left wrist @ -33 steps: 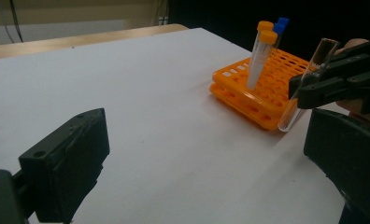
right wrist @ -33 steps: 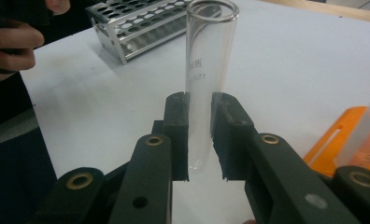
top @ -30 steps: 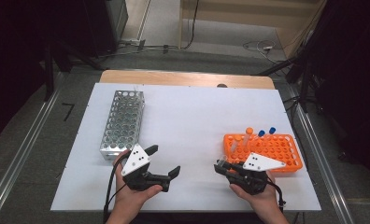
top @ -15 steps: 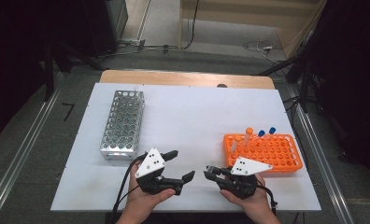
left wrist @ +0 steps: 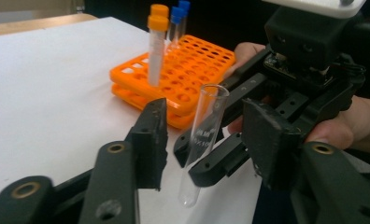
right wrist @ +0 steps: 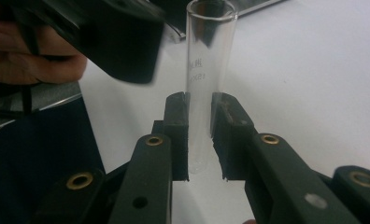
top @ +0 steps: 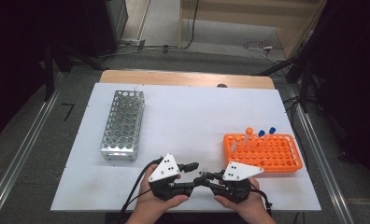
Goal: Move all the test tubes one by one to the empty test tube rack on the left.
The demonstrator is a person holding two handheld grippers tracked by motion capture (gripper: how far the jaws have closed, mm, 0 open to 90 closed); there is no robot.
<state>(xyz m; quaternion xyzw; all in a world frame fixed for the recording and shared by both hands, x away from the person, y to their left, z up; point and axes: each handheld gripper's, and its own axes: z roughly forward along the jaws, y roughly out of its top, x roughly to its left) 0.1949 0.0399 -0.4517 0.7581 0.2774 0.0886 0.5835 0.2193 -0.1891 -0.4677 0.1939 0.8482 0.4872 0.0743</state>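
Though smooth and clear, glass tube between black fingers.

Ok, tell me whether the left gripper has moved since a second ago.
Yes. In the high view the left gripper has shifted right, away from the metal rack, toward the right gripper, its jaws closing around the glass tube.

The right gripper has its jaws clamped on an upright glass tube; above-left of the tube hovers the left gripper's black pad, over the white counter
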